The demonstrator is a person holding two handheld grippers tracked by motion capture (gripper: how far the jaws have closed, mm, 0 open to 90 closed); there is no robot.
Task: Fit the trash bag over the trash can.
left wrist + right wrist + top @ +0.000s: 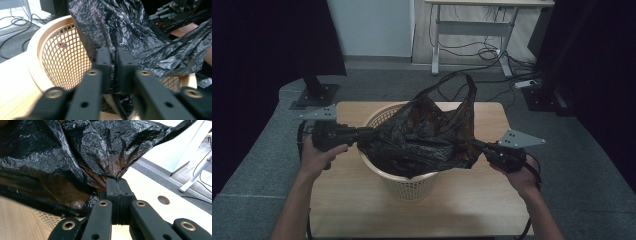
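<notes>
I am holding a hand-held gripper in each hand, forearms coming in low over the counter [347, 200] and angling outward, so the two tools are facing each other across the basket [409, 186]. My left hand [314, 157] is wrapping the body of the left hand-held gripper [362, 134], which is pointing level toward the middle; its jaws are clamping a gathered fold of the black plastic bag [422, 140], and in the left gripper view that film is sitting pinched in the thin gap between the two pads [103, 60]. My right hand [522, 175] is gripping the right hand-held gripper [484, 148], also lying roughly level, its jaws pressing together on a bunched corner of the same bag, with creases fanning out from the pinch in the right gripper view. The bag is hanging stretched between the two tools, sagging over and into the mouth of the basket, one loop handle standing up behind. Its film is thin, glossy and heavily crinkled, showing brownish where light is passing through. The basket is a round, pale beige plastic one with an open lattice wall and a smooth thick rim [32, 42], standing on the light wood-grain counter. A grey three-cornered plate is sitting on top of each tool.
</notes>
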